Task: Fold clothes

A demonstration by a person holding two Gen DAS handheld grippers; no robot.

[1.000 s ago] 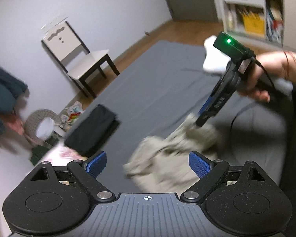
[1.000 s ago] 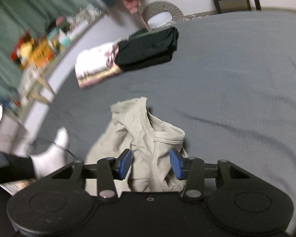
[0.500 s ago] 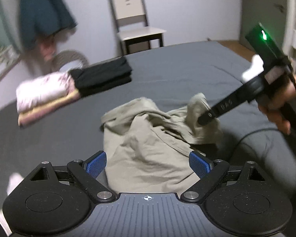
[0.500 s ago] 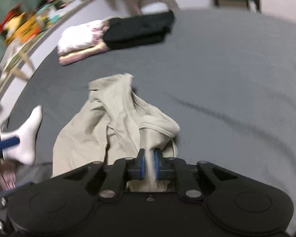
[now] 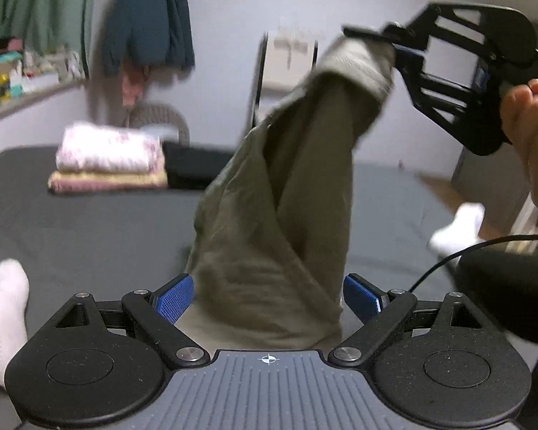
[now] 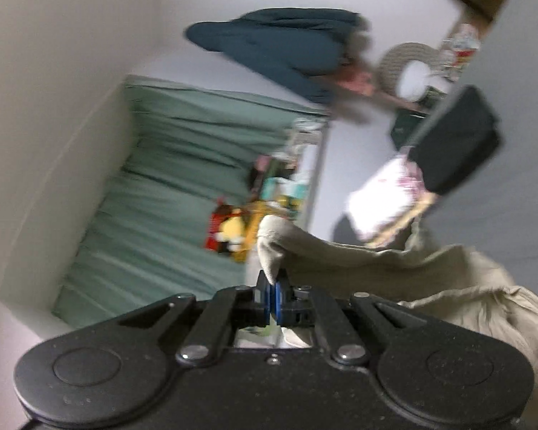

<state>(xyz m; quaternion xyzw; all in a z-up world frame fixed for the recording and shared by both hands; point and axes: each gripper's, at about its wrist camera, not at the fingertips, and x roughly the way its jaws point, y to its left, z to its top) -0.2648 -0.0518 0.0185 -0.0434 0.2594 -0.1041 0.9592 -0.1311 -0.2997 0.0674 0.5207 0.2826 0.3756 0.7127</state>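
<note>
Right claw (image 6: 272, 295) pinched tight on an edge of the khaki garment (image 5: 287, 208), pads nearly meeting with cloth between them; a hand (image 5: 531, 136) grips its handle at 2 o'clock in the left wrist view. Garment hangs from that claw, lifted high at 1 o'clock, draping down in long folds to the dark grey bed (image 5: 82, 229), lower end bunched at 6 o'clock. Left claw (image 5: 269, 301) spread wide, blue pads either side of the hanging cloth, gripping nothing; contact with the fabric cannot be told. Folded stack (image 5: 107, 157) of pale floral and pink items lies on the bed at 10 o'clock, a folded black item (image 5: 186, 165) just beside it. White sock (image 5: 3, 308) at 8 o'clock, another (image 5: 459, 229) at 3 o'clock. Right wrist view is tilted and blurred.
</note>
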